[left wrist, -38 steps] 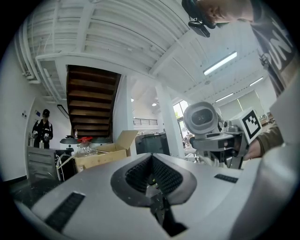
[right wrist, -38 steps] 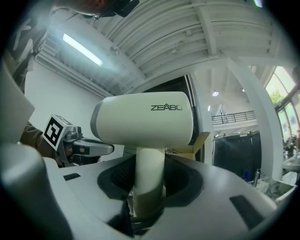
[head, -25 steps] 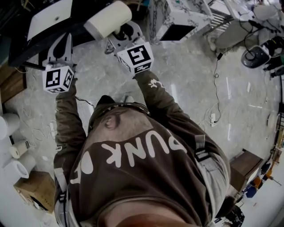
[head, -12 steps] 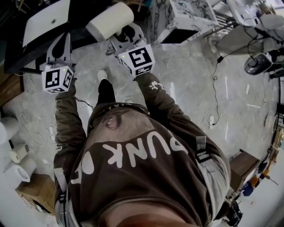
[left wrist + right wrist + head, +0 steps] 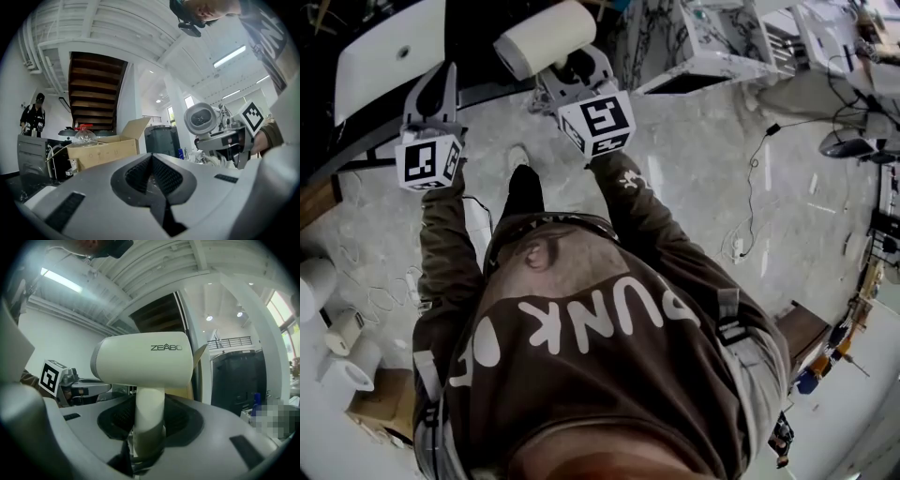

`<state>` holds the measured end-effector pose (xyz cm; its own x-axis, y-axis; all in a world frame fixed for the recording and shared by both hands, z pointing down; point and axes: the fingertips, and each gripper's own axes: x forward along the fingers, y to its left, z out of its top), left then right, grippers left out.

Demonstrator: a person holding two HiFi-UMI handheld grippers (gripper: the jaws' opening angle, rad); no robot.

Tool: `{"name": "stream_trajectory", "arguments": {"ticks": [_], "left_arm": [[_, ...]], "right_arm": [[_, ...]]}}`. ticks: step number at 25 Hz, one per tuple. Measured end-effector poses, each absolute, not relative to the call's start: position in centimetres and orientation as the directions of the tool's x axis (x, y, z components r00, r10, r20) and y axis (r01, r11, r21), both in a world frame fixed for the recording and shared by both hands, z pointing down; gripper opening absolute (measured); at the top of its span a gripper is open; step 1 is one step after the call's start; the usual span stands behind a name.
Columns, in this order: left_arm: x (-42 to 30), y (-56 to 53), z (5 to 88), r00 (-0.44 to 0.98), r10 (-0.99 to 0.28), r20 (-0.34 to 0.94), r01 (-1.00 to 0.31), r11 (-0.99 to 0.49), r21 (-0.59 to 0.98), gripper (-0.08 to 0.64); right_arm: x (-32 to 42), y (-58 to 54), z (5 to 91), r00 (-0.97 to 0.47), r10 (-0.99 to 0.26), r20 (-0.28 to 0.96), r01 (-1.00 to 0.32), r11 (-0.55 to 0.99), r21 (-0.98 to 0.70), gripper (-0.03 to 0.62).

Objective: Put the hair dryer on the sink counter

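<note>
Pale marbled flooring with loose cables runs under the person, whose brown shirt carries large white letters, among them "PUNK". Both grippers are held out in front at about the same height, side by side. The right gripper is clamped on the handle of the cream hair dryer: the handle stands upright between the ribbed pads and the barrel lies crosswise just above the jaws, with the grey brand word "ZEABO" readable on its side. In the head view the dryer sticks out beyond this gripper's jaws, in the air over the floor and not on any surface. The left gripper has its jaws brought together with nothing between them. Each gripper bears a cube with square black-and-white markers. Ahead of the left gripper and a little to its left lies a white basin set against a dark counter edge. Past the left gripper's jaws stand an open cardboard box with a clear red-capped bottle just behind it, a dark bin, the underside of a wooden staircase, and a person far off to its left. Behind the left gripper, paper rolls lie on the floor; no print on them can be read.
</note>
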<state>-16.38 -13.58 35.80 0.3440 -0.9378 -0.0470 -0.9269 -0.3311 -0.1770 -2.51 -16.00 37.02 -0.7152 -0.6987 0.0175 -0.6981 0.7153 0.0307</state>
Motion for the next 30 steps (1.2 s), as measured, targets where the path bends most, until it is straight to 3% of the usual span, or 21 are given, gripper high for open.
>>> {"name": "stream_trajectory", "arguments": {"ticks": [17,30], "left_arm": [[-21.9,-25.8,40.1,0.434,-0.901,-0.009,-0.899,-0.433,-0.074,-0.006],[-21.7,-28.9,41.3,0.395,-0.918,0.016,-0.916,-0.395,-0.073,-0.006]], "right_arm": [[-10.8,-29.5,45.1,-0.593,-0.708,0.384,-0.778,0.626,-0.047,0.156],[-10.8,-34.9,52.2,-0.509,-0.580,0.636,-0.818,0.557,-0.148,0.158]]}}
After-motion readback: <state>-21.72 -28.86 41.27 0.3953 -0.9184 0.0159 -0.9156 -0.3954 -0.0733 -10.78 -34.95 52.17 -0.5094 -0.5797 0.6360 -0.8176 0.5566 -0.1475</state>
